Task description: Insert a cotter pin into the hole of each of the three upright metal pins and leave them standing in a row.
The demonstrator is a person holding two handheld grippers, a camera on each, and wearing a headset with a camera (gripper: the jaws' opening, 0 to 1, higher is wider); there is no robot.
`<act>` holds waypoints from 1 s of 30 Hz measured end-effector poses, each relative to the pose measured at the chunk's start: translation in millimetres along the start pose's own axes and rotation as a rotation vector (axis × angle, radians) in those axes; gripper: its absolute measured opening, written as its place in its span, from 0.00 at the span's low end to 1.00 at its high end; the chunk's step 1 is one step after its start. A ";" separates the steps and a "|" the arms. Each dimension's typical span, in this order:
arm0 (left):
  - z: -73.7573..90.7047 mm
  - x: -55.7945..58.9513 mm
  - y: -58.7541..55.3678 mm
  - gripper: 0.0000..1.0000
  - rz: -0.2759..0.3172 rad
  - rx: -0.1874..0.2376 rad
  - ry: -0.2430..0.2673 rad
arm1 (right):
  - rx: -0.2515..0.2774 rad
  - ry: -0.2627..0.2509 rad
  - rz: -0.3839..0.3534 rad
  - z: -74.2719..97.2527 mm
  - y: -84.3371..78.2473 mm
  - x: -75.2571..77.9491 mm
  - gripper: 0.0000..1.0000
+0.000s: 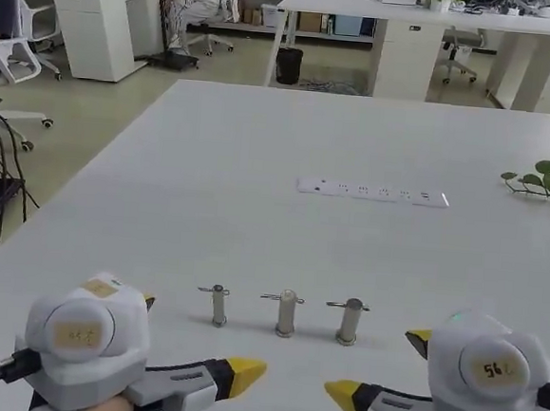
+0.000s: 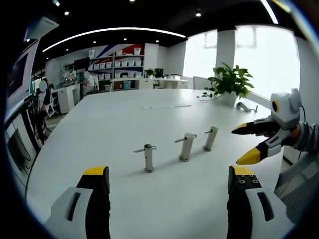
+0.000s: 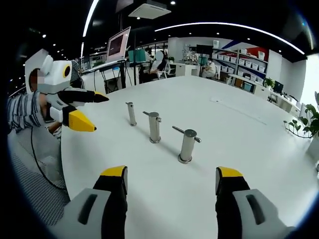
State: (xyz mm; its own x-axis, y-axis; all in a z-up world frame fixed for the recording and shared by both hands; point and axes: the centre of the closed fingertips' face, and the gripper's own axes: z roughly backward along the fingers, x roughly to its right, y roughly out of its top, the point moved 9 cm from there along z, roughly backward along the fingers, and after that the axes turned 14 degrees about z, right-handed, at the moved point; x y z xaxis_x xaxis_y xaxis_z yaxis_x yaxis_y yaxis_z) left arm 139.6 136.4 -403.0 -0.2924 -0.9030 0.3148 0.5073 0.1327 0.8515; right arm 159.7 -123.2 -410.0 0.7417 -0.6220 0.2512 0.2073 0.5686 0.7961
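Observation:
Three upright metal pins stand in a row on the white table (image 1: 141,214): the left pin (image 1: 218,306), the middle pin (image 1: 286,313) and the right pin (image 1: 349,321). Each has a thin cotter pin crosswise through its top. They appear again in the left gripper view (image 2: 148,158) (image 2: 186,147) (image 2: 211,139) and in the right gripper view (image 3: 131,113) (image 3: 154,127) (image 3: 187,146). My left gripper (image 1: 196,337) (image 2: 168,172) is open and empty, near the front edge, left of the row. My right gripper (image 1: 379,366) (image 3: 172,172) is open and empty, to the right of the row.
A white power strip (image 1: 371,191) lies flat in the middle of the table. Plant leaves (image 1: 549,179) reach in from the right edge, and a potted plant (image 2: 229,82) stands there. Desks, chairs and people are in the room beyond.

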 end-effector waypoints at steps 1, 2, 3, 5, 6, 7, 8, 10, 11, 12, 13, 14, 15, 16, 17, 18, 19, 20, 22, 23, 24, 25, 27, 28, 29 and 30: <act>-0.4 -0.3 -0.2 0.99 -0.002 -0.001 0.000 | -0.005 0.001 -0.004 -0.2 -0.9 0.4 0.70; -0.7 -0.3 -0.5 0.99 -0.004 -0.005 0.002 | -0.009 0.001 -0.007 -0.4 -1.6 0.7 0.70; -0.9 -0.3 -0.9 0.99 -0.005 -0.009 0.001 | -0.013 0.000 -0.009 -0.5 -2.3 1.4 0.70; -1.1 0.3 -1.4 0.99 -0.009 -0.012 0.000 | -0.014 -0.006 -0.015 0.5 -2.7 2.5 0.69; -1.1 1.3 -1.2 0.99 -0.012 -0.009 -0.003 | -0.014 -0.008 -0.018 0.8 -2.8 2.9 0.69; -1.2 1.4 -1.2 0.99 -0.013 -0.009 -0.003 | -0.013 -0.010 -0.020 1.1 -2.7 3.1 0.69; -1.1 1.0 -1.3 0.99 -0.017 -0.012 -0.002 | -0.011 -0.012 -0.023 1.4 -2.7 3.5 0.69; -0.8 0.9 -1.1 0.99 -0.018 -0.009 0.000 | -0.007 -0.012 -0.030 1.8 -2.3 3.5 0.69; -0.7 0.9 -1.0 0.99 -0.017 -0.007 -0.001 | -0.005 -0.013 -0.030 2.2 -1.7 3.4 0.69; 0.0 1.6 -1.4 0.99 -0.015 -0.004 -0.003 | -0.003 -0.014 -0.026 2.7 -0.8 3.2 0.69; 0.0 1.7 -2.4 0.99 -0.013 -0.004 -0.002 | -0.003 -0.016 -0.023 3.2 -0.1 3.2 0.69; -0.5 1.4 -3.3 0.99 -0.016 -0.009 0.000 | 0.000 -0.020 -0.018 4.0 0.8 3.4 0.69; -1.2 1.2 -4.9 0.99 -0.021 -0.020 0.004 | 0.005 -0.023 -0.013 4.7 1.7 3.9 0.69; -1.7 1.4 -5.7 0.99 -0.024 -0.023 0.005 | 0.016 -0.030 -0.013 6.2 3.0 4.5 0.69; -2.1 1.5 -6.2 0.98 -0.027 -0.027 0.005 | 0.021 -0.031 -0.019 7.1 3.6 4.4 0.69; -2.3 1.3 -6.2 0.98 -0.028 -0.029 0.005 | 0.022 -0.028 -0.028 7.0 3.2 4.3 0.69; -2.3 1.3 -6.1 0.98 -0.030 -0.027 0.005 | 0.022 -0.027 -0.035 6.7 2.9 4.3 0.69; -2.1 1.3 -5.7 0.98 -0.032 -0.026 0.005 | 0.021 -0.025 -0.043 6.3 2.2 4.3 0.69; -1.6 0.9 -4.1 0.98 -0.034 -0.018 0.006 | 0.020 -0.024 -0.053 5.8 1.5 4.3 0.69; -1.0 0.6 -3.2 0.98 -0.033 -0.013 0.007 | 0.018 -0.022 -0.058 5.6 1.5 4.1 0.69; -0.4 0.7 -2.2 0.98 -0.032 -0.011 0.008 | 0.016 -0.019 -0.063 5.5 1.1 3.6 0.69; 0.1 0.4 -1.4 0.98 -0.028 -0.005 0.009 | 0.012 -0.018 -0.067 5.0 0.4 3.6 0.68; -0.1 -0.1 -1.0 0.98 -0.025 0.000 0.009 | 0.010 -0.020 -0.064 5.3 0.4 3.4 0.68; -0.3 -0.2 -1.0 0.98 -0.025 0.000 0.010 | 0.011 -0.023 -0.063 5.7 0.5 3.4 0.68; -0.3 -0.2 -1.0 0.98 -0.025 -0.001 0.010 | 0.012 -0.024 -0.064 6.1 0.7 3.4 0.68; -0.4 0.0 -1.0 0.98 -0.027 -0.001 0.009 | 0.013 -0.026 -0.065 6.5 0.8 3.4 0.68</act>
State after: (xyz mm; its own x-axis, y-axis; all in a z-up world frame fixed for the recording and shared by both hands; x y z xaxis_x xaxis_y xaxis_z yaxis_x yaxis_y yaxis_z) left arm 139.4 136.0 -404.0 -0.2986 -0.9100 0.2876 0.4998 0.1076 0.8594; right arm 158.3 -128.3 -405.0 0.7101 -0.6712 0.2125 0.2462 0.5195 0.8182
